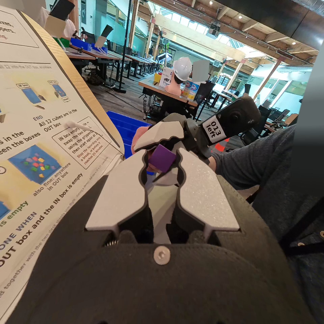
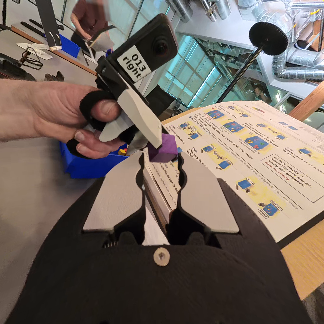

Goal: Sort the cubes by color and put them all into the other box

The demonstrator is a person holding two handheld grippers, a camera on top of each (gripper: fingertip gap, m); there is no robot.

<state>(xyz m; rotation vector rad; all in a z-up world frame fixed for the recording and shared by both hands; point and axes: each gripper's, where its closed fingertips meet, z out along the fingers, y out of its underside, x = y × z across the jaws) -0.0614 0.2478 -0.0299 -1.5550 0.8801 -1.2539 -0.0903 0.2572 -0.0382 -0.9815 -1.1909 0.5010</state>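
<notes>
While the purple cube [image 1: 162, 160] hangs in mid-air above the desk [image 2: 26, 175], the left tongs [image 1: 162, 157] grip it, a pad pressed on each side face. The right tongs [image 2: 160, 157] straddle the same cube crosswise, slightly open: a sliver of gap shows at one pad, so they have no grip on it.

Step in hand, as I judge it: a tongs-to-tongs handover of one cube, partway through the sort.

Next move calls for:
- the right tongs to close square on the free faces
- the left tongs to let go only after that, or the cube may drop
- then a carry to the purple group in the target box

Just behind, a blue box [image 2: 91, 166] holds a yellow cube [image 2: 121, 151] and a red one beside it. Whether this is the source or the target box, I cannot tell.

Writing:
- Each tool carries a white sticker [image 1: 213, 129] with black print.
- A propped instruction sheet [image 1: 43, 140] shows text and small pictures of blue boxes and cubes.
- Far off, wipe tubs [image 1: 191, 91] with printed labels stand on another desk beside a white hard hat [image 1: 182, 68].
</notes>
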